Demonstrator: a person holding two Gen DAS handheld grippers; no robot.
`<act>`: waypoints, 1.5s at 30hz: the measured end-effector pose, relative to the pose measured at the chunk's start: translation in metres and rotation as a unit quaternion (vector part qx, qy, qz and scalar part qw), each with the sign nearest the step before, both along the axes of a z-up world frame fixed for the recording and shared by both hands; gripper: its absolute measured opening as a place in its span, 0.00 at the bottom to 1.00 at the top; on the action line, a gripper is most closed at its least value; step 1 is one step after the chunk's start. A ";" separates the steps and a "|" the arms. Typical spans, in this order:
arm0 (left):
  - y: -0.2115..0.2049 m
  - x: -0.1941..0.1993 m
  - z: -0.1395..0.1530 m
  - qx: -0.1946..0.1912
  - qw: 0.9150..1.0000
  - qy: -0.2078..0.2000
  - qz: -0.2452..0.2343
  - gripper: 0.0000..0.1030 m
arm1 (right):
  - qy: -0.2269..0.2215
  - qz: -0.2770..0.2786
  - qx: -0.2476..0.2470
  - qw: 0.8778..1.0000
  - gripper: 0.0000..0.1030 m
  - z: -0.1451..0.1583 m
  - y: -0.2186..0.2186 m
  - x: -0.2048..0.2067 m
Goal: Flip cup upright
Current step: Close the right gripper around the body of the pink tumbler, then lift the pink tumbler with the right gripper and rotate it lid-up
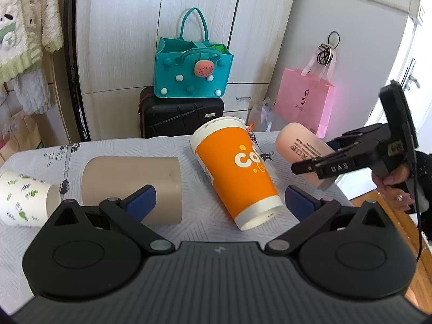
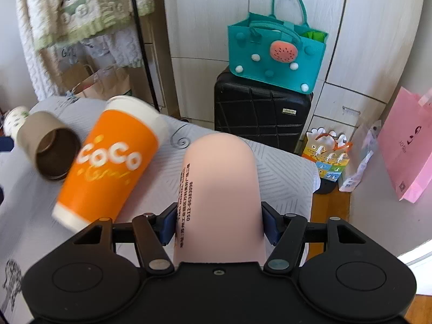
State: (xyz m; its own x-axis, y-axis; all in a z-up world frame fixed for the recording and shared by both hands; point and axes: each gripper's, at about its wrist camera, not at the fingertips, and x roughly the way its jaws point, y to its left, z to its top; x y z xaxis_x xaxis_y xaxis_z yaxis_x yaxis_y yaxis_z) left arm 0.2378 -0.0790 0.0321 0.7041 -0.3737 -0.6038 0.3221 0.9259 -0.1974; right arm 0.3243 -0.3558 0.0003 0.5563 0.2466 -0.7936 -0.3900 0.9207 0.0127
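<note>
Pink cup [image 2: 221, 189] with black print sits clamped in the right gripper [image 2: 218, 226], long axis along the fingers, rounded closed end pointing away. Only the left wrist view shows it raised over the table's [image 1: 199, 216] right edge. Left gripper [image 1: 218, 199] gapes wide near the lying orange Coco cup [image 1: 237, 172].

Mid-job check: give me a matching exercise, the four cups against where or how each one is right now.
Cups:
1. pink cup
2. orange cup
3. tan cup
4. leaf-print cup

States:
A. farthest left, on its side
B. clamped in the right gripper
C. on its side, between the open left gripper fingers
D. on its side, between orange and leaf-print

Pairs: 1-B, 2-C, 3-D, 4-A
</note>
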 end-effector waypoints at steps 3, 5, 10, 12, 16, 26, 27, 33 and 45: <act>0.006 -0.010 0.002 -0.007 1.000 -0.001 0.002 1.00 | -0.015 0.012 -0.009 1.000 0.65 0.013 0.008 -0.021; 0.011 -0.017 0.004 -0.007 1.000 -0.002 0.001 1.00 | -0.027 0.023 -0.010 0.999 0.65 0.025 0.014 -0.036; 0.031 -0.044 0.007 0.000 1.000 -0.011 -0.027 1.00 | -0.055 0.085 -0.017 0.995 0.65 0.051 0.050 -0.088; 0.045 -0.053 0.007 0.010 0.999 -0.013 -0.031 1.00 | -0.056 0.115 -0.014 0.992 0.65 0.054 0.066 -0.106; 0.078 -0.068 0.007 0.015 0.999 -0.004 -0.029 1.00 | -0.051 0.191 -0.004 0.980 0.65 0.052 0.104 -0.136; 0.143 -0.092 0.004 -0.009 1.000 -0.008 -0.016 1.00 | -0.029 0.319 -0.018 0.947 0.65 0.022 0.188 -0.144; 0.145 -0.092 0.003 -0.007 1.000 -0.009 -0.020 1.00 | -0.027 0.330 -0.019 0.943 0.65 0.020 0.192 -0.144; 0.141 -0.080 -0.012 -0.007 0.998 0.000 -0.061 1.00 | -0.004 0.372 -0.032 0.928 0.65 0.007 0.210 -0.146; 0.118 -0.042 -0.038 -0.040 0.990 0.048 -0.130 1.00 | -0.018 0.404 -0.051 0.913 0.85 0.003 0.207 -0.151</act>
State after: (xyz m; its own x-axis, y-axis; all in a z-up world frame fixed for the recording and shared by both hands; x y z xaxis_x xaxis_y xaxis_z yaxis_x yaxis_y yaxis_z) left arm 0.1955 0.0389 -0.0062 0.5191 -0.5832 -0.6248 0.5227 0.7950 -0.3078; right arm 0.1731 -0.1487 0.0030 0.2525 0.5133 -0.8202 -0.9408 0.3283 -0.0842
